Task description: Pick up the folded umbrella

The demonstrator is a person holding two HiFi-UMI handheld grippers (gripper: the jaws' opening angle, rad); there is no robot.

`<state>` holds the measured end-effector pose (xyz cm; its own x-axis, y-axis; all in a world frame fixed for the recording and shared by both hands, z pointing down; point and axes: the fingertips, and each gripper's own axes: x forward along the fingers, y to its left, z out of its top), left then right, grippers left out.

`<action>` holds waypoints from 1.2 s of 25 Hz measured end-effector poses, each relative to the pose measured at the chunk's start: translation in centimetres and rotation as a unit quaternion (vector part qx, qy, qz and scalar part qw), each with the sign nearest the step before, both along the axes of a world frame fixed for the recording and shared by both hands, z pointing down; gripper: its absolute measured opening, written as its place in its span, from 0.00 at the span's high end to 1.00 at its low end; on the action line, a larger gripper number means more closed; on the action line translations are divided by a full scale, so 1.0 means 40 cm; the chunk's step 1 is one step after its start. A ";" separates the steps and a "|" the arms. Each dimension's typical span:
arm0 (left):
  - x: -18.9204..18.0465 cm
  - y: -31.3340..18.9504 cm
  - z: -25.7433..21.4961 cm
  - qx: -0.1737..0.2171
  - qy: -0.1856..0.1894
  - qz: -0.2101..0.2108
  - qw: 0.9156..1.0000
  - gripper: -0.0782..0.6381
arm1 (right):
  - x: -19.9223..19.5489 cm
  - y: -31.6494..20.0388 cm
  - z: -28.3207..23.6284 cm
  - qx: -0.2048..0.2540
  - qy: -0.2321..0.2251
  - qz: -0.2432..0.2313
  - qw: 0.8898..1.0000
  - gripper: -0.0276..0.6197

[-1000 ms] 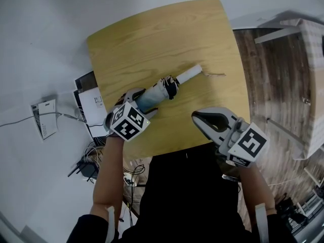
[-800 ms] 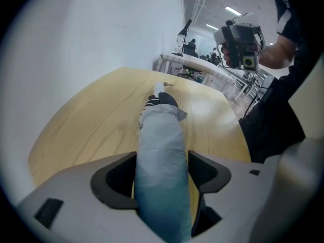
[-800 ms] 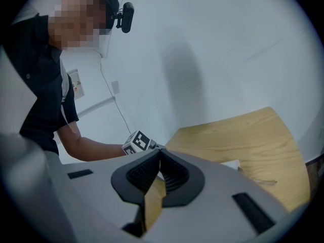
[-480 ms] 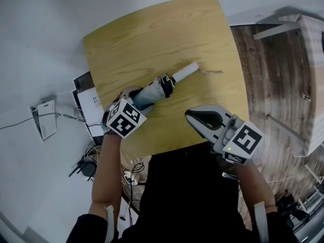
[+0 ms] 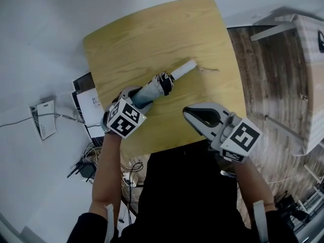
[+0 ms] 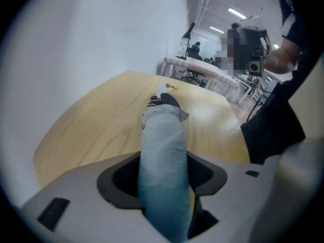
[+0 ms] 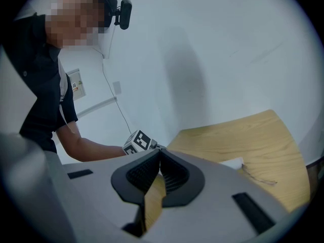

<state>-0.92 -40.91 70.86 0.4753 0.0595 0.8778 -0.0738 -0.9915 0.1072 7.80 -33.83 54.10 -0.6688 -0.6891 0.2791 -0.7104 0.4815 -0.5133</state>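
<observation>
On the floor at the left edge of the head view lie two lots of papers (image 5: 44,118) and a tangle of cables (image 5: 87,162), none of it part of the job.

Right of them, the left gripper (image 5: 134,96) points steeply down at the lower left part of the one wooden table (image 5: 152,32). Its jaws are closing, and the left gripper view shows the pale blue-grey cloth filling the gap, with both pads meeting its sides. That placement seems chosen because the soft bundle is thick there and gives the jaws something to bite on.

The single folded umbrella (image 5: 161,84) lies flat on the table, slanting from the left gripper at lower left up to the right across the middle. A black-and-white band sits about halfway along, and the white handle (image 5: 184,69) is the far, upper-right end. One thin wrist cord (image 5: 210,70) trails on the wood just right of the handle.

Lower right, the right gripper (image 5: 188,114) hangs over the near table edge, well apart from the umbrella. Its jaw tips are pressed together with nothing between them, probably parked out of the way, since one gripper looks enough for this lift.

Count: one umbrella, one table, two grippers.
</observation>
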 end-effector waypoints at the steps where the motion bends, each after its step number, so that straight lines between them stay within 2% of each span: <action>1: 0.005 -0.003 -0.014 0.001 0.013 -0.008 1.000 0.52 | 0.002 0.005 -0.002 0.000 0.005 0.000 1.000 0.93; 4: 0.016 -0.027 -0.074 0.011 0.061 -0.039 0.997 0.52 | 0.007 0.017 -0.016 0.006 0.015 0.002 1.000 0.93; 6: 0.023 -0.051 -0.132 0.011 0.101 -0.067 0.993 0.52 | 0.012 0.021 -0.034 0.015 0.020 0.004 1.000 0.93; 8: 0.029 -0.071 -0.202 0.001 0.150 -0.100 0.984 0.52 | 0.014 0.024 -0.058 0.024 0.027 0.006 0.999 0.93; 10: 0.030 -0.089 -0.281 -0.004 0.202 -0.130 0.971 0.52 | 0.011 0.025 -0.085 0.037 0.035 0.005 0.999 0.93; 13: 0.024 -0.102 -0.409 0.000 0.281 -0.157 0.947 0.52 | -0.005 0.032 -0.137 0.060 0.045 0.000 0.997 0.93; 18: -0.006 -0.091 -0.624 0.002 0.404 -0.180 0.897 0.52 | -0.026 0.042 -0.245 0.106 0.061 -0.004 0.992 0.93; 22: -0.030 -0.085 -0.781 0.037 0.477 -0.173 0.861 0.52 | -0.021 0.031 -0.333 0.155 0.065 -0.006 0.986 0.93; 26: -0.078 0.001 -0.911 0.022 0.528 -0.169 0.832 0.52 | -0.051 0.092 -0.405 0.174 0.044 0.004 0.984 0.93; 29: -0.109 0.031 -0.994 0.036 0.573 -0.156 0.804 0.52 | -0.051 0.098 -0.464 0.219 0.046 0.023 0.974 0.93; 30: -0.115 0.039 -1.014 0.039 0.583 -0.151 0.797 0.52 | -0.045 0.099 -0.484 0.234 0.048 0.030 0.971 0.93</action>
